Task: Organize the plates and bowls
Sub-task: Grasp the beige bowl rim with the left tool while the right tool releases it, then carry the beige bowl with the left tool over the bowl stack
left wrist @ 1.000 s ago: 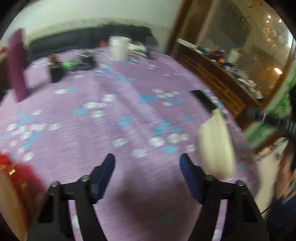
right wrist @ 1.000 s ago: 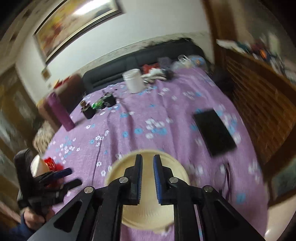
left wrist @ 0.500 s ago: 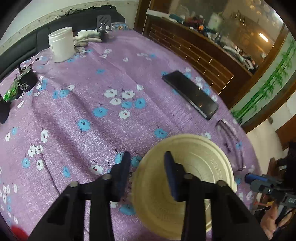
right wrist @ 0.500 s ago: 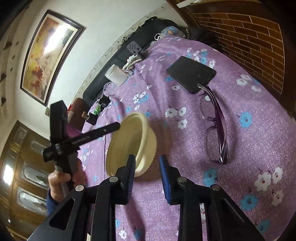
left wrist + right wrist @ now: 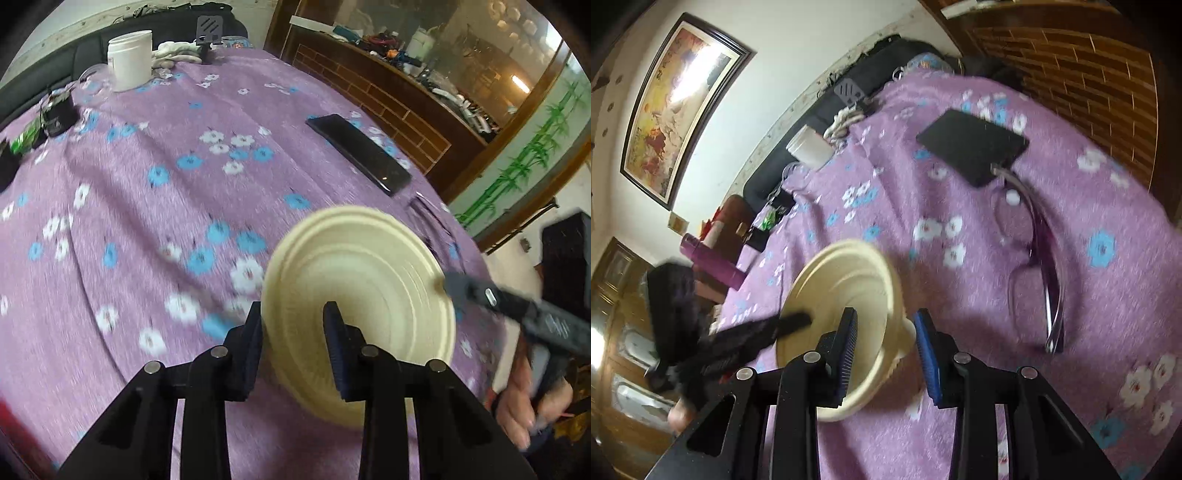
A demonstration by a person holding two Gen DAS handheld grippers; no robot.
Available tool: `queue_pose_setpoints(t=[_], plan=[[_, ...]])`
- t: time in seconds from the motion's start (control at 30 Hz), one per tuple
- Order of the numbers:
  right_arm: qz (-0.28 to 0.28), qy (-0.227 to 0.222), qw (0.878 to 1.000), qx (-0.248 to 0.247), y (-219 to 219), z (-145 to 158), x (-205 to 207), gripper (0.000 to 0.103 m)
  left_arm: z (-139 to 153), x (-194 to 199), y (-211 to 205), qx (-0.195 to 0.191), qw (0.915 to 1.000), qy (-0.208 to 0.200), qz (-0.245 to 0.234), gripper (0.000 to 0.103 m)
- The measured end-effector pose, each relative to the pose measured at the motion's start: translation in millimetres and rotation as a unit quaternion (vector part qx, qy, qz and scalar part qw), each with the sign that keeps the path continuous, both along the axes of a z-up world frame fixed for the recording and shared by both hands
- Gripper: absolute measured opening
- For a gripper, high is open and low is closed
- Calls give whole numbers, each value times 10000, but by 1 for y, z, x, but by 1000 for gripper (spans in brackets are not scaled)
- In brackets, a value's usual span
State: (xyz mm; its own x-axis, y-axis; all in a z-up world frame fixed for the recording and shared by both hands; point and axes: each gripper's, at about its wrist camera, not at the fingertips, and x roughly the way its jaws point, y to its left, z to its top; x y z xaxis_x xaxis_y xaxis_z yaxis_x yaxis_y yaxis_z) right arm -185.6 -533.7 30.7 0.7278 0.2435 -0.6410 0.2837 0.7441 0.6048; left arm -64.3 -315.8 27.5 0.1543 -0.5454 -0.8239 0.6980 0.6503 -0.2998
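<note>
A cream ribbed bowl (image 5: 369, 295) is tilted on edge above the purple flowered tablecloth (image 5: 166, 184). My left gripper (image 5: 293, 328) straddles its near rim, one finger inside and one outside, with a gap between the pads. In the right wrist view the same bowl (image 5: 849, 280) sits between the parted fingers of my right gripper (image 5: 886, 332), its wall by the left finger; the left gripper's finger reaches into it. The right gripper's finger also shows at the bowl's far rim in the left wrist view (image 5: 480, 295).
A black phone (image 5: 358, 151) and purple glasses (image 5: 1034, 258) lie to the right on the table. A white jar (image 5: 129, 59), small dark jars (image 5: 55, 114) and a purple bottle (image 5: 713, 262) stand toward the far side. The table edge is close on the right.
My right gripper has opened off the bowl and swung to its side. My left gripper has closed in around the bowl's rim and narrowed. The bowl has tipped up.
</note>
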Motion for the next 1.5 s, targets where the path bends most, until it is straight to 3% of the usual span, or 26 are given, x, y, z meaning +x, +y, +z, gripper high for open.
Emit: queue_pose_setpoints(t=[0.2,0.43,0.5,0.53,0.57,0.63,0.83,0.97,1.5], plan=[[-291,-80,9981,-532,-4,15,-10,36,8,-12,9,-7,9995,-320,66,31],[-67,14,10000,-40,1,5,-25,36,-1,-14,-1,151,9982,-549,165,31],[-11,70,10000,-62,7,1,-20,36,-5,-18,-2,204,9973,-675,196,20],[19,138,9999,-65,10,-2,-17,31,-6,-20,-2,248,9966,-758,219,19],[65,195,9998,-22,13,-5,-14,19,-5,-24,-1,278,9953,-892,266,19],[65,229,9997,8,18,-8,-12,16,-1,-31,4,323,9921,-1165,342,19],[248,1,9994,-233,44,11,-13,16,28,-51,31,347,9787,-1908,668,19],[498,-108,9982,-326,68,24,-7,16,42,-60,53,424,9691,-2236,948,25],[1508,-243,9876,-352,162,58,22,17,75,-67,159,197,9480,-2467,2000,29]])
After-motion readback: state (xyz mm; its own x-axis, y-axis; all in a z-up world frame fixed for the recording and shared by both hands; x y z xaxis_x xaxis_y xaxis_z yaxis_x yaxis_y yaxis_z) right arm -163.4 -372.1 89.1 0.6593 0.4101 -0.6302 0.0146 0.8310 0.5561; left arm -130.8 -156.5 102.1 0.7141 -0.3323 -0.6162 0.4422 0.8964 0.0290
